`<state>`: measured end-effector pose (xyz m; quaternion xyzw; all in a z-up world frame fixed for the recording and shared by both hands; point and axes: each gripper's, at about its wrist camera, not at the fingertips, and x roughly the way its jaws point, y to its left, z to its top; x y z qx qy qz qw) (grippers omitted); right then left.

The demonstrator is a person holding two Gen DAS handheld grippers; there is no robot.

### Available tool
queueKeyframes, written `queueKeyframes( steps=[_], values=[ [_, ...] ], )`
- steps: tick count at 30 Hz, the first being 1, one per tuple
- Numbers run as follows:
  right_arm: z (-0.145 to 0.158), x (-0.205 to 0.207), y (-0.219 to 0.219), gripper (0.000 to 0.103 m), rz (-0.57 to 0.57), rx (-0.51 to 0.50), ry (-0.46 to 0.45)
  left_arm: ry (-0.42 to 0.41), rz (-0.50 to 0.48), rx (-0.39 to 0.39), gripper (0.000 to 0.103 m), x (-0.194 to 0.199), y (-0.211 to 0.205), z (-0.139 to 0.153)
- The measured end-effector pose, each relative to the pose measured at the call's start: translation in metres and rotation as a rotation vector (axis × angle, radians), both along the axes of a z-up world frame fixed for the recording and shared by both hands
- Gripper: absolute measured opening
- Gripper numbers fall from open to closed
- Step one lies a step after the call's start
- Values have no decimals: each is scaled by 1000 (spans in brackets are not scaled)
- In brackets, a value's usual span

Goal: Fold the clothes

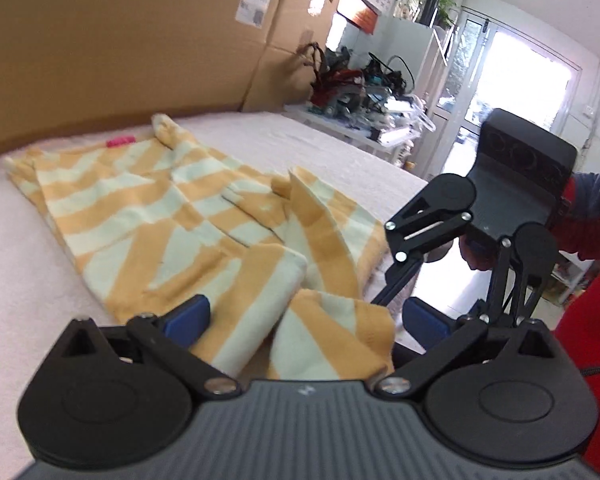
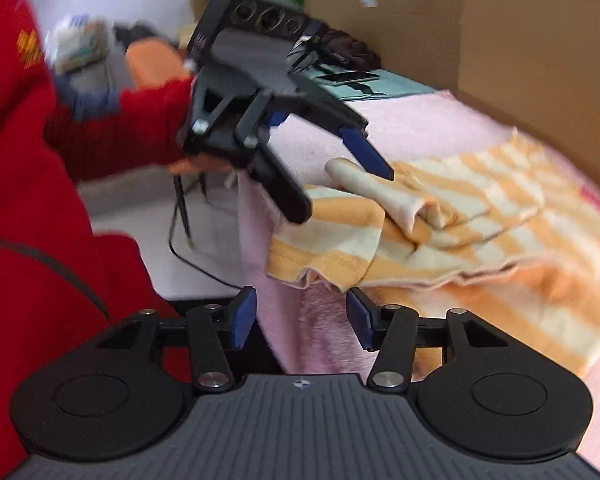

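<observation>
The orange-and-cream striped garment is lying spread on the pink-covered bed, already part folded, with its near hem bunching up and drooping over the bed edge right ahead of both sets of fingers. The left gripper is hovering with its blue pads spread wide, a rumpled fold of hem sitting between them but not pinched, so it's released, grasping nothing. The right gripper is also standing open, jaws apart with only the pink cover and the scalloped hem edge just beyond the tips, nothing clamped. Honestly the risk I'm seeing: that near corner is doubled over on itself, so a pinch from here could be catching two or three layers instead of one and dragging the whole folded stack out of line. The right fingers are sitting so close to the pink cover that they could be nipping the bedding along with the hem. Also the hem is hanging off the edge, so any tug toward the person in the red sleeve is likely sliding the garment off the bed. The cardboard panel behind the far side isn't really in play.
</observation>
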<state>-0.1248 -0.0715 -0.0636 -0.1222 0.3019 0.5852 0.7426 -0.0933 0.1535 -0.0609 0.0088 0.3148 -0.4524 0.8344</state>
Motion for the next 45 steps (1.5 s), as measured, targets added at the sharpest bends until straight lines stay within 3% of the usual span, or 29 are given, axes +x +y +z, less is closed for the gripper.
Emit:
queueKeyframes(
  steps=[1,4,8,9,10,11,17,22,25,30,33,35,36,39,42,45],
  values=[
    [-4,6,-6,54,-47,44,84,32,-27,-3,102,3,-3,-5],
    [-16,21,-23,57,-171,189,273,6,-41,9,102,-14,-5,-3],
    [-33,30,-20,53,-251,320,373,7,-38,7,102,-27,-2,-1],
    [-39,34,-17,42,-263,355,404,8,-33,23,102,-27,-1,-1],
    [-42,36,-15,21,-281,360,409,10,-31,22,102,-27,0,0],
    [-43,37,-15,10,-287,353,423,12,-29,22,102,-26,1,1],
    [-29,25,-35,8,-204,481,502,-32,-48,36,102,-31,3,12],
    [-32,36,-34,9,-170,552,658,-21,-97,-12,102,-22,1,16],
    [-34,42,-37,9,-191,631,740,48,-129,27,102,-15,-9,1],
    [-36,62,-32,11,-267,719,837,27,-117,31,102,-28,1,2],
    [-43,80,-23,18,-344,789,897,26,-74,42,102,-35,13,2],
    [-50,92,-19,33,-438,808,897,36,-35,31,102,-38,22,1],
    [-53,97,-17,46,-483,817,895,47,-16,24,102,-39,26,0],
    [-51,98,-20,43,-525,850,849,50,50,30,102,-47,34,-2],
    [-30,81,-24,43,-448,803,717,30,103,20,102,-61,44,0],
    [-9,61,-18,43,-387,691,564,-16,136,-11,102,-71,50,8]
  ],
)
